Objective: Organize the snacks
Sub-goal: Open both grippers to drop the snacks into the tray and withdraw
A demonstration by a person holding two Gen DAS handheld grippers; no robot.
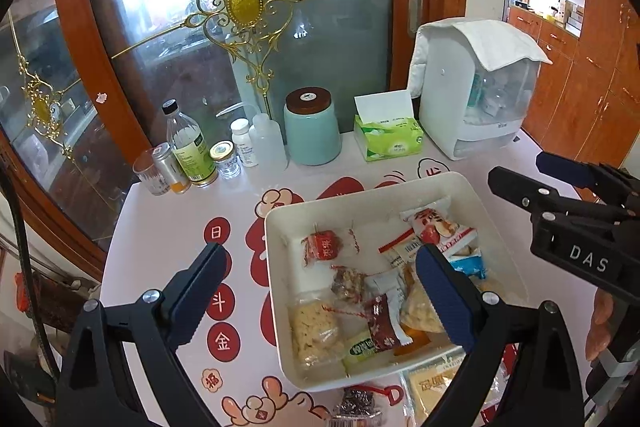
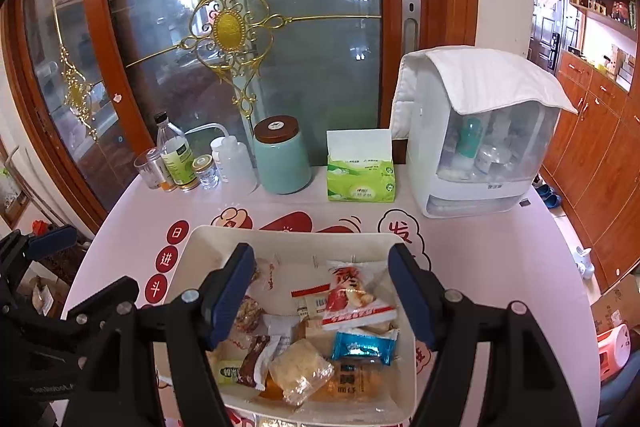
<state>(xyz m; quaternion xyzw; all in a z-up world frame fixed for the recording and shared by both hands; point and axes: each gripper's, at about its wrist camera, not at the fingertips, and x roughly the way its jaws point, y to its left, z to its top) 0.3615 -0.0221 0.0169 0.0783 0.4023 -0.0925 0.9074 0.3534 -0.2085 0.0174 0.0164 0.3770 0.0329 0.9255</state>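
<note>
Snacks [image 2: 352,297] in wrappers lie heaped inside the white tray [image 2: 288,235] on the table [image 2: 480,267], in front of the teal jar [image 2: 282,157]. Left gripper [image 1: 320,291] and right gripper [image 2: 322,297] hover over the tray, both spread wide, holding nothing.

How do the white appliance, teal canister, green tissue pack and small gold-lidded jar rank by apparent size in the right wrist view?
1. White appliance, by far the largest.
2. Teal canister.
3. Green tissue pack, close to the canister in bulk, so this pair is uncertain.
4. Gold-lidded jar, clearly the smallest.
All four stand in the back row, so nearness hardly skews this.
</note>
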